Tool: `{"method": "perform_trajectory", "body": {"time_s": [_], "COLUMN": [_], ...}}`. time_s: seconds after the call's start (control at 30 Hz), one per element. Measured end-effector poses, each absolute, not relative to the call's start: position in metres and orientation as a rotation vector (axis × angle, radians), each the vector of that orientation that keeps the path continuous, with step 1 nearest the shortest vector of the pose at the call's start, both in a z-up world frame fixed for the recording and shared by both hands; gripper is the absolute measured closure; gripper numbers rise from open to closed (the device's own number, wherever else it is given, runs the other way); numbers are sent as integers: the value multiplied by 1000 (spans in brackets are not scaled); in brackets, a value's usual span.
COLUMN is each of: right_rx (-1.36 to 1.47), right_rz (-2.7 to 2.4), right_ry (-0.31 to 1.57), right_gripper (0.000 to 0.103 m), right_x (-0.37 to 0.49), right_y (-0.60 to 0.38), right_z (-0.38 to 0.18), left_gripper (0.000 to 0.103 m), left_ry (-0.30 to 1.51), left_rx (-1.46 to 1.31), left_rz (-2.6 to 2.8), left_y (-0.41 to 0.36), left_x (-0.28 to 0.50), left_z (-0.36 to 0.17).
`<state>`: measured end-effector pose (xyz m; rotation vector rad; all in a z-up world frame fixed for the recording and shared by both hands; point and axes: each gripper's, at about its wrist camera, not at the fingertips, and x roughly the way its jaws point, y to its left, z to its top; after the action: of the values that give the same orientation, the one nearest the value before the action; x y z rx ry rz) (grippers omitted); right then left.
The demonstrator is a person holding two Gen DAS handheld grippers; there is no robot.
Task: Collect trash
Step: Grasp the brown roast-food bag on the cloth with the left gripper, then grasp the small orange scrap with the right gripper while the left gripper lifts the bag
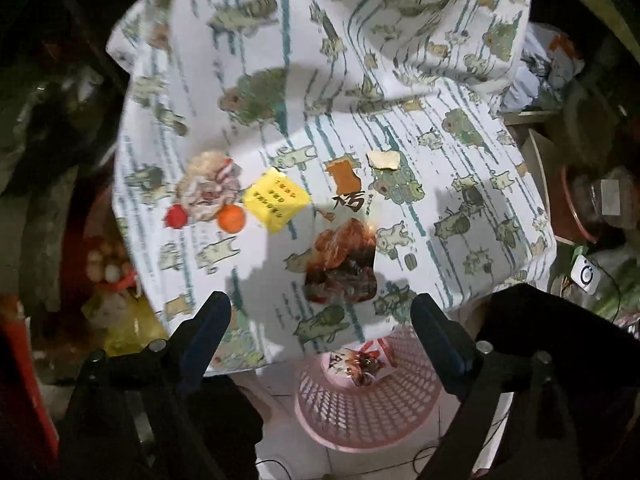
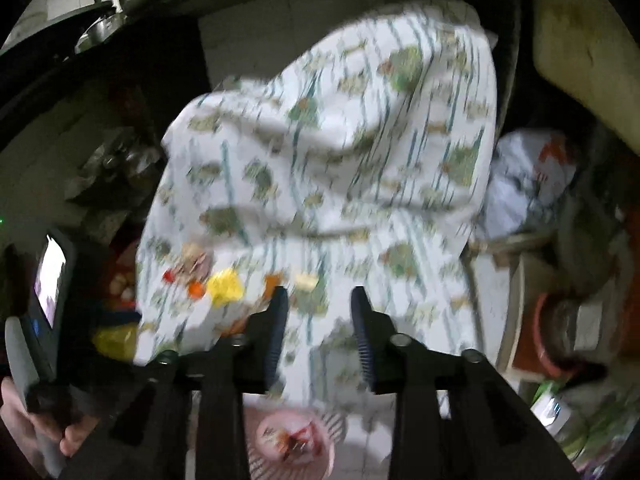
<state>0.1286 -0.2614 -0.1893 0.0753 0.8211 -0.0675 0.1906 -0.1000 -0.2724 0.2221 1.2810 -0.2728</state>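
Observation:
On a table under a white cloth with green animal prints [image 1: 460, 184] lie a dark red-brown snack wrapper [image 1: 344, 264], a yellow packet [image 1: 277, 199], an orange wrapper piece [image 1: 346, 178], a torn beige scrap [image 1: 383, 159], a crumpled clear wrapper [image 1: 210, 184], a red cap [image 1: 177, 216] and an orange cap [image 1: 231, 218]. A pink mesh basket [image 1: 368, 412] on the floor below the table's edge holds a wrapper [image 1: 362, 362]. My left gripper [image 1: 320, 312] hangs open above the table's edge, empty. My right gripper [image 2: 319, 300] stands partly open, empty, above the cloth; the view is blurred. The basket [image 2: 296, 436] shows below it.
A yellow bag [image 1: 120, 324] and red containers lie on the floor at the left. Jars and a red bowl [image 1: 576, 216] crowd the right side beside a white device [image 1: 586, 274]. A hand [image 2: 24, 420] grips the left tool's handle in the right wrist view.

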Motion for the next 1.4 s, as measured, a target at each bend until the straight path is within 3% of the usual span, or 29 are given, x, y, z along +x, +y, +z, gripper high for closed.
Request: {"method": "perform_trajectory", "body": {"time_s": [0.07,0.33,0.53,0.63,0.67,0.8,1.1,1.2,1.4], "right_rx": [66,174,132,114,110,113,187,238,271], "right_rz": [-110,-128,-154,-150,-147,-137,-91,-47,53], "right_ry": [796,923,911,918,923,938,950,980,1172], "right_gripper": [57,57,57,57,57,57,57,50,49], "right_x": [140,174,182,183,184,186,190,197,249], "right_y": [-268,-300,-303,-301,-301,-299,-295,-290,-267], "right_z": [-190,-247,-250,-251,-252,-253,-249,-252,-290], "left_gripper": [13,13,14,34,41,50,50,50,50], "left_ry": [1321,1444,1544,1552,1545,1528,1444,1394,1371], "left_rx": [211,141,152,190,200,173,95,96,-17], "left_rz": [-270,-327,-330,-275,-262,-274,-260,-227,-185], "left_y": [-102,-113,-131,-133,-133,-128,-84,-64,-27], "left_x": [203,239,250,249,248,241,226,228,246], "left_z": [-287,-334,-373,-384,-385,-375,-327,-312,-298]}}
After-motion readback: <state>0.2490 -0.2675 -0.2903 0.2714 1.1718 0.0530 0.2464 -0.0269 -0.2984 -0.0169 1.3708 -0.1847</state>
